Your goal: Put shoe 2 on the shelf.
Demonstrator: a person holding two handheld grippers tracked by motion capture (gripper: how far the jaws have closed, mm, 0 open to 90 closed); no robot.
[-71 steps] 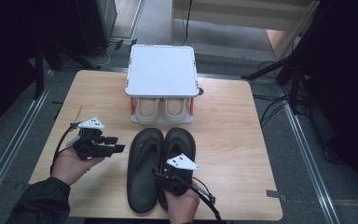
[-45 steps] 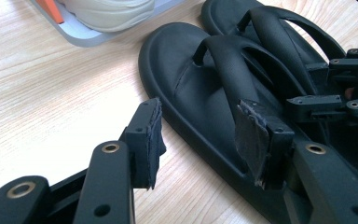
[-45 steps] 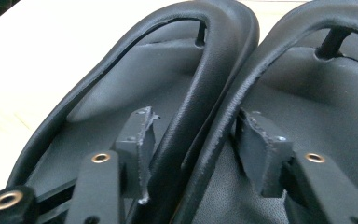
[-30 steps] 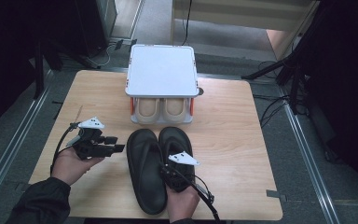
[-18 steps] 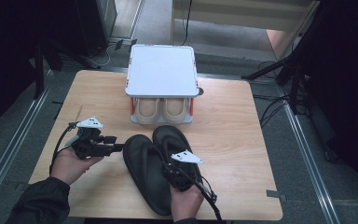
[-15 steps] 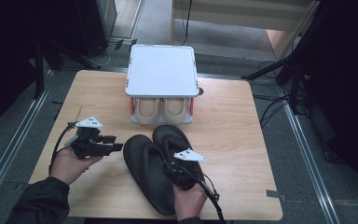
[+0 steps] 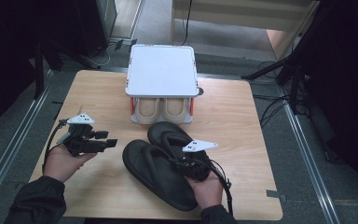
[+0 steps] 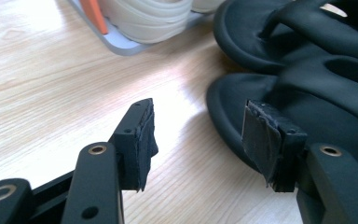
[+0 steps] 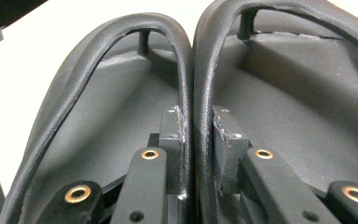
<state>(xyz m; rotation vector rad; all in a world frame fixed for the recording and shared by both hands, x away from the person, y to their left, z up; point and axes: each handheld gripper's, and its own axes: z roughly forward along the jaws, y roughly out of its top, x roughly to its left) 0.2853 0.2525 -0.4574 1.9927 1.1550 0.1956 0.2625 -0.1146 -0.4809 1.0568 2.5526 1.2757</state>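
A pair of black flip-flops [image 7: 156, 175] lies slanted at the table's front middle, toes turned toward the left. My right gripper [image 7: 186, 164] is shut on their two inner straps [image 9: 186, 70], pinched together between its pads [image 9: 196, 130]. The soles spread out on either side of the jaws. My left gripper [image 7: 109, 138] is held at the left and aims right at the near flip-flop's toe [image 8: 335, 107]. Its jaws [image 8: 200, 137] have just been opening, and only bare table shows between them.
A small shoe rack with a white top [image 7: 162, 70] stands at the back middle. A pair of beige slippers [image 7: 162, 109] sits under it, with orange posts [image 8: 95, 14] at the sides. The wooden table [image 7: 228, 116] has bare room at the right and far left.
My right gripper has swung the flip-flops anticlockwise and lifted them a little, so the toes now point left of the rack. The left gripper's jaws stand wider; that hand has hardly moved.
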